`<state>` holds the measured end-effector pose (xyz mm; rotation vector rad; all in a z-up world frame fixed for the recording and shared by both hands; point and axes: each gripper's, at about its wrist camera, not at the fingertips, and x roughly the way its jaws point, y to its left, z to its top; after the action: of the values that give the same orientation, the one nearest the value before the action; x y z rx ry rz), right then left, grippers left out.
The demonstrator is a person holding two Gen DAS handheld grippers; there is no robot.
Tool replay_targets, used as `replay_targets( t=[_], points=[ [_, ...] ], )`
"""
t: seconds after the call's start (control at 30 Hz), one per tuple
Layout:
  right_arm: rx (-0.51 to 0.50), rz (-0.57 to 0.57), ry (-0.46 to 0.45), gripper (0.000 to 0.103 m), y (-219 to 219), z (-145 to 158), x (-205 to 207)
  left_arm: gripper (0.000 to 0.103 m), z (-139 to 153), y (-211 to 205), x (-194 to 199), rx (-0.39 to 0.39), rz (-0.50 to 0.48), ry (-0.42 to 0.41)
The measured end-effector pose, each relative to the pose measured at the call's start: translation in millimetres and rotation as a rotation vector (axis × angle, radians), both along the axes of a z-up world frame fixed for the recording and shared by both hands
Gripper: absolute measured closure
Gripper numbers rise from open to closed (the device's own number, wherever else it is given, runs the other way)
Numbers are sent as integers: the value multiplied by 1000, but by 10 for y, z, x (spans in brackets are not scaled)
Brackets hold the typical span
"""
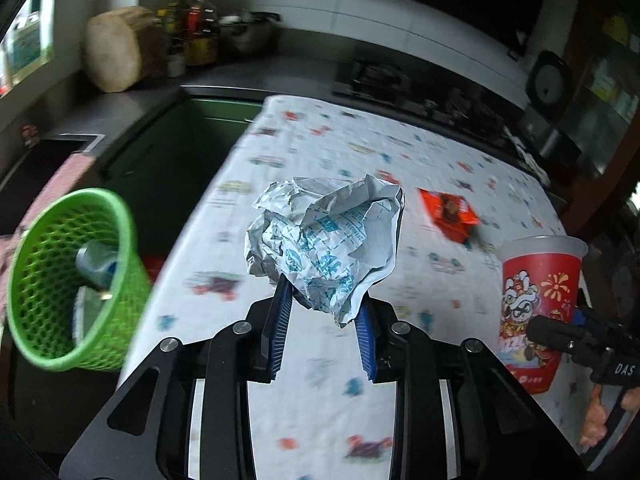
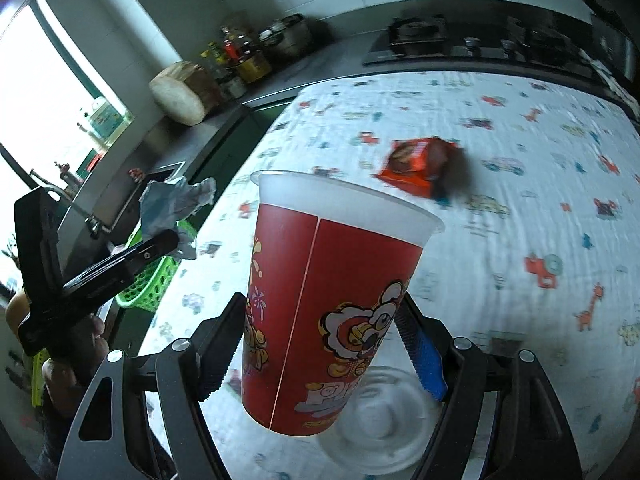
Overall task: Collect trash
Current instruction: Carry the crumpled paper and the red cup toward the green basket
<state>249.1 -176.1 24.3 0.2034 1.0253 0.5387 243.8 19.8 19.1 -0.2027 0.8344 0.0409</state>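
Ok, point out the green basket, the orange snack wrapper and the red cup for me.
green basket (image 1: 28, 280), left wrist view, on its mesh inner wall.
orange snack wrapper (image 2: 416, 166), right wrist view, on the middle of its printed face.
red cup (image 2: 320, 300), right wrist view, on its red side wall.

black grippers, blue ribbed pads

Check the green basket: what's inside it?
Through the green mesh basket's open mouth, the left wrist view shows a bluish-grey crumpled item and something pale below it. Both are blurred, so I can't identify them. The wall hides the rest.
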Motion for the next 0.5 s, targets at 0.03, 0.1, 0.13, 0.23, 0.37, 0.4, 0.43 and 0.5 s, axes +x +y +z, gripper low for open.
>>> replay_targets(
  t=[0.03, 0.1, 0.13, 0.23, 0.37, 0.4, 0.43, 0.5],
  points=[
    [2, 14, -4, 31, 91, 16, -13, 73, 20, 110, -58, 3, 19, -3],
    [6, 36, -8, 31, 233, 40, -25, 73, 53, 335, -167, 7, 60, -10],
    [8, 46, -10, 31, 314, 52, -33, 73, 65, 426, -213, 10, 75, -12],
    [8, 75, -17, 31, 520, 84, -52, 73, 76, 780, -339, 23, 139, -13],
    [6, 121, -20, 31, 861, 108, -67, 73, 20, 1285, -463, 16, 228, 6],
    [4, 132, -19, 31, 931, 109, -66, 73, -14, 1435, -492, 12, 250, 13],
    [-1, 145, -21, 31, 1032, 114, -68, 73, -46, 1555, -511, 10, 270, 20],
    [-4, 163, -21, 31, 1175, 123, -71, 73, -128, 1788, -536, 5, 304, 36]
  ],
)
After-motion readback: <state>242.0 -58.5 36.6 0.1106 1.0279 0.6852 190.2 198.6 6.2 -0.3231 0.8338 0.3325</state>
